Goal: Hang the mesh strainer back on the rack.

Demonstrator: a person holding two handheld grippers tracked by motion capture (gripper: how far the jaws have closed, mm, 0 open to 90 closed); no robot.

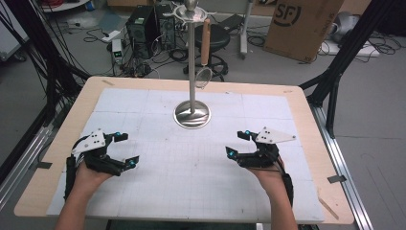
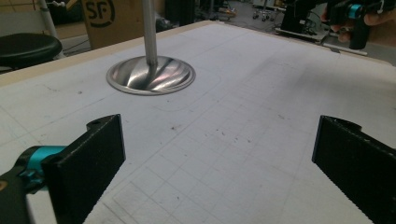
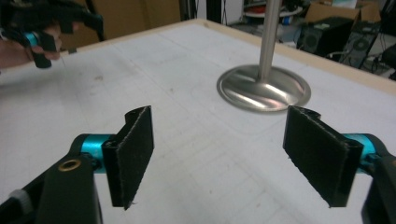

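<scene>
A steel stand (image 1: 192, 72) with a round base (image 1: 192, 115) rises at the middle back of the white gridded mat (image 1: 191, 167). From a hook at its top hangs a small mesh strainer (image 1: 204, 76) with a wooden handle. My left gripper (image 1: 125, 148) rests at the left front of the mat, open, nothing between its jaws. My right gripper (image 1: 238, 143) sits at the right front, also open and holding nothing. In the left gripper view the stand's base (image 2: 150, 74) lies ahead between the black pads (image 2: 93, 158). The right gripper view has that base (image 3: 264, 87) ahead to the right.
The mat lies on a wooden table (image 1: 306, 115) with black frame legs at both sides. Behind the table on the floor are computer cases (image 1: 143, 28), cables, a black stool (image 1: 213, 36) and a cardboard box (image 1: 301, 24).
</scene>
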